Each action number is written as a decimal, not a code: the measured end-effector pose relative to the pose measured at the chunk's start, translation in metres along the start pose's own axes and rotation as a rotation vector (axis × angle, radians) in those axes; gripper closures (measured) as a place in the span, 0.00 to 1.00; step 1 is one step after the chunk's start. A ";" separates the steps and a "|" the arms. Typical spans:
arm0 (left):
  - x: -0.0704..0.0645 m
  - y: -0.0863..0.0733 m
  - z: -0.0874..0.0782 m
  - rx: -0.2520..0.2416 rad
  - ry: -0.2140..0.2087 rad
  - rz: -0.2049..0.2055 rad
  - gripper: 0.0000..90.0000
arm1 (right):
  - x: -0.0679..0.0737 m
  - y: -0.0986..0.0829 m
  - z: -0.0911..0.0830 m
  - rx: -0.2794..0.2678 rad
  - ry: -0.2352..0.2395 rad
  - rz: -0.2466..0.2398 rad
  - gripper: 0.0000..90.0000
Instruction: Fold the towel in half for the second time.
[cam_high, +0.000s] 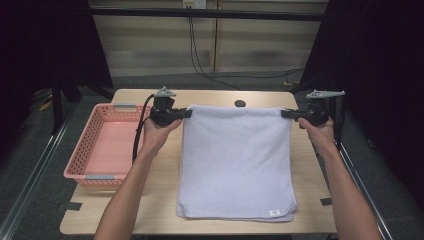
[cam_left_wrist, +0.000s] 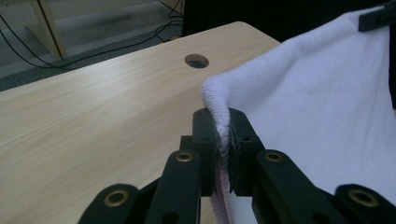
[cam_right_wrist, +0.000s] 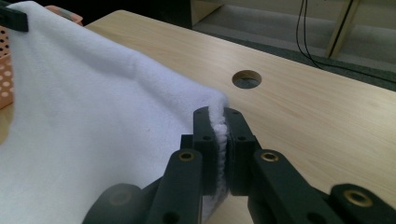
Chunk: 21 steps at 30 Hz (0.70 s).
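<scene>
A white towel (cam_high: 235, 160) lies spread on the wooden table (cam_high: 160, 185), its far edge lifted and stretched between both grippers. My left gripper (cam_high: 186, 113) is shut on the towel's far left corner (cam_left_wrist: 217, 100); in the left gripper view its jaws pinch the folded edge at my left gripper (cam_left_wrist: 222, 122). My right gripper (cam_high: 285, 114) is shut on the far right corner (cam_right_wrist: 217, 105), the cloth squeezed between the jaws of my right gripper (cam_right_wrist: 217, 122). The towel's near edge with a small label (cam_high: 274, 212) rests close to the table's front.
A pink perforated basket (cam_high: 107, 145) stands empty at the table's left side. A round cable hole (cam_high: 240, 103) sits in the tabletop just beyond the towel's far edge. Black cables run across the floor behind the table.
</scene>
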<state>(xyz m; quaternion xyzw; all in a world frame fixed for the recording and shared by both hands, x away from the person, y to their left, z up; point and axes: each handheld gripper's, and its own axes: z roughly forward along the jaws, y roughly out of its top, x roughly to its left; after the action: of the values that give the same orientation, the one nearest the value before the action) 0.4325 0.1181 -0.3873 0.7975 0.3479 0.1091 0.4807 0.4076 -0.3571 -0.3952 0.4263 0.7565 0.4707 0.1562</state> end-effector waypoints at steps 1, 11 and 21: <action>-0.002 -0.002 -0.002 0.000 -0.009 0.003 0.93 | 0.003 0.000 -0.002 0.003 0.000 -0.009 0.95; -0.040 -0.038 -0.033 -0.036 -0.087 0.018 0.92 | 0.043 -0.027 -0.046 0.000 0.076 -0.092 0.96; -0.070 -0.081 -0.069 -0.009 -0.137 0.059 0.92 | 0.078 -0.078 -0.086 -0.001 0.182 -0.112 0.95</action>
<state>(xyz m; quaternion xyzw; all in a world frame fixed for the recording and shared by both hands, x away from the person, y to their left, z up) 0.3096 0.1431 -0.4085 0.8109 0.2900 0.0697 0.5035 0.2681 -0.3605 -0.4043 0.3387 0.7901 0.4982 0.1134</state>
